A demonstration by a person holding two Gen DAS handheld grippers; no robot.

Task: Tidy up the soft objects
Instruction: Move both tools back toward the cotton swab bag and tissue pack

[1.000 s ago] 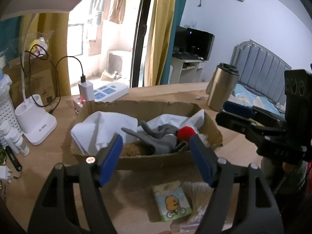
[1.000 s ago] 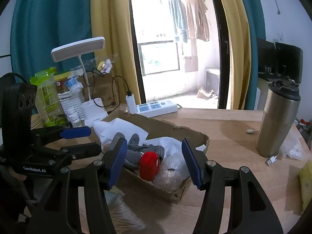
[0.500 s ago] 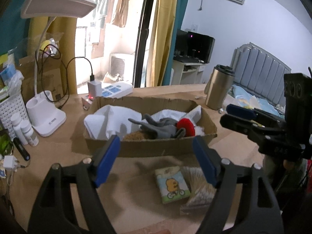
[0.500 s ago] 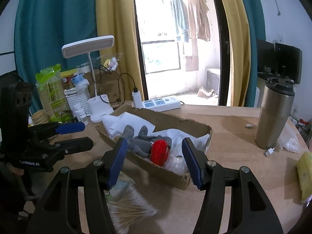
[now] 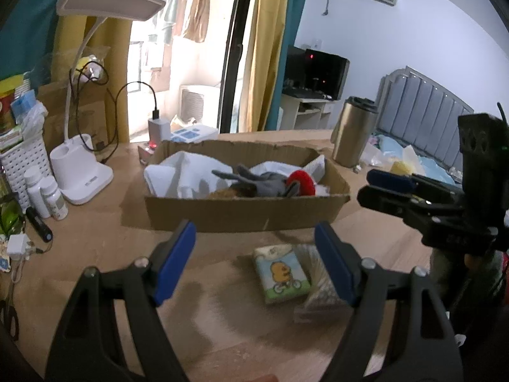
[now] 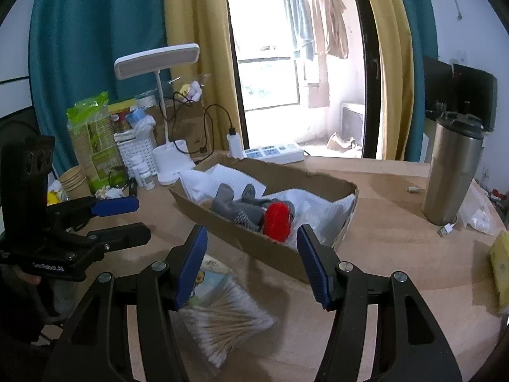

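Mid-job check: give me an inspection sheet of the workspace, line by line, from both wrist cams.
Surface: wooden table, partly bare near the grippers.
Job's things: cardboard tray holds white cloths, grey socks and a red soft item; tissue pack and cotton swabs bag lie outside it.
Clutter: lamp, white basket, bottles, paper cups, steel tumbler, yellow sponge.
Grippers: left gripper and right gripper open, empty.
Cables: black charger lead, power strip, loose plug.
Surroundings: curtains, balcony door, bed, monitor.
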